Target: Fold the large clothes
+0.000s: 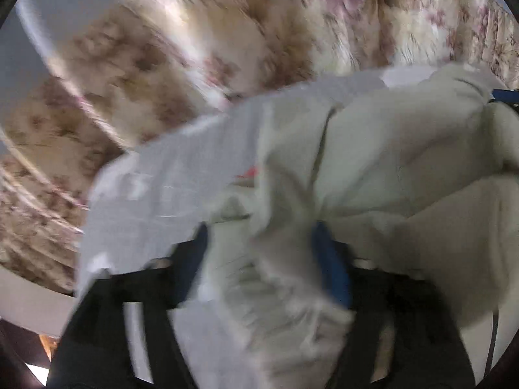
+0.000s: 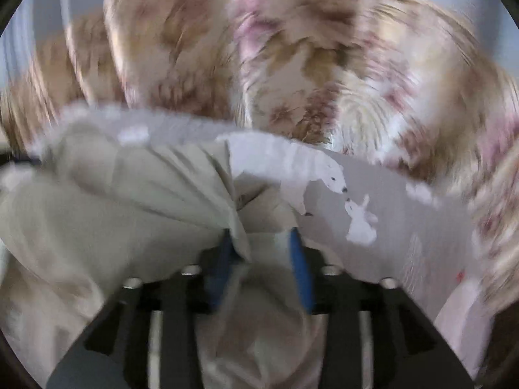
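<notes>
Both tools, left tool (image 1: 259, 243) and right tool (image 2: 259, 243), clamp bunched edges of the grey-and-cream garment (image 2: 373, 201), lifted above the floral bedspread (image 2: 292, 64), probably to spread it for folding.

Soft, even, dim-to-moderate light fills both views, with no glare and only faint shadows in the cloth (image 1: 373, 168) folds. Motion blur smears nearly everything, worst on the floral fabric (image 2: 308, 64) from 10 to 2 o'clock. Fisheye curvature bends the edges, and black vignette fills the corners. The polar-bear print (image 2: 311, 168) stays fairly sharp.
</notes>
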Tool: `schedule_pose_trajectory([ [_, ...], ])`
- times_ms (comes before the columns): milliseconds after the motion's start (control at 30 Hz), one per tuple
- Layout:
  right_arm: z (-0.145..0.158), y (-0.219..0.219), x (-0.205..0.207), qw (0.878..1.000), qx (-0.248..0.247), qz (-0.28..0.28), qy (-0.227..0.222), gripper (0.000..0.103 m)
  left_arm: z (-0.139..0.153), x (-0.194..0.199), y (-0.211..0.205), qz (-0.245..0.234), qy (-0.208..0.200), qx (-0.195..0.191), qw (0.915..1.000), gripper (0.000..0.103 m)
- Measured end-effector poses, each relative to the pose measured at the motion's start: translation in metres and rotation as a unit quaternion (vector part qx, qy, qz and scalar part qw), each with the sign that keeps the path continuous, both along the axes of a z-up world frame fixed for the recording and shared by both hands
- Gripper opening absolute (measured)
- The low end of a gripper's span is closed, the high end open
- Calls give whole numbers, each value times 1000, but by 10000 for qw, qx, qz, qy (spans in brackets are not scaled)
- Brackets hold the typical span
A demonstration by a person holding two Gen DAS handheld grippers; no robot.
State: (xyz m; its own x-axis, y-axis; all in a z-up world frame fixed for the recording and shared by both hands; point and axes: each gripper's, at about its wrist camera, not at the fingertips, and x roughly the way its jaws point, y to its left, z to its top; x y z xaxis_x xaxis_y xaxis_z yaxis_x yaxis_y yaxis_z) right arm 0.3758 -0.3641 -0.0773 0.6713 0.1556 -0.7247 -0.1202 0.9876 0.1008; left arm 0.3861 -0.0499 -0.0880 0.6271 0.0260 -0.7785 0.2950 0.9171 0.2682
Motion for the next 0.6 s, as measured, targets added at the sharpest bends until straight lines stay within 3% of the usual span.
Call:
schedule_pose_trajectory([
  [33,10,-1,-11,9997,128,-111,-185,53,10,-8,4,14,-137,-16,9999,89],
  [167,34,43,-48,9970,237,337,-659,53,39,-28,1,144,-527,-230,9982,92],
  [267,26,92,-55,9930,-281,844,-773,53,30,-30,-26,-65,-442,-317,9985,93],
  [333,8,113,-52,9900,-717,1087,-551,53,8,-25,-40,-169,-143,-244,9995,93],
  [400,-21,120,-46,9854,-1109,1289,-17,51,-21,-23,-52,-225,268,-65,9994,91],
  [467,-40,115,-51,9758,-1717,1348,114,50,-36,-28,-50,-190,436,-90,9988,90],
  [533,-46,106,-56,9733,-1756,1468,173,46,-44,-34,-44,-194,453,-178,9986,91],
  [600,-44,93,-53,9783,-1455,1454,261,43,-47,-30,-37,-118,557,-384,9976,94],
])
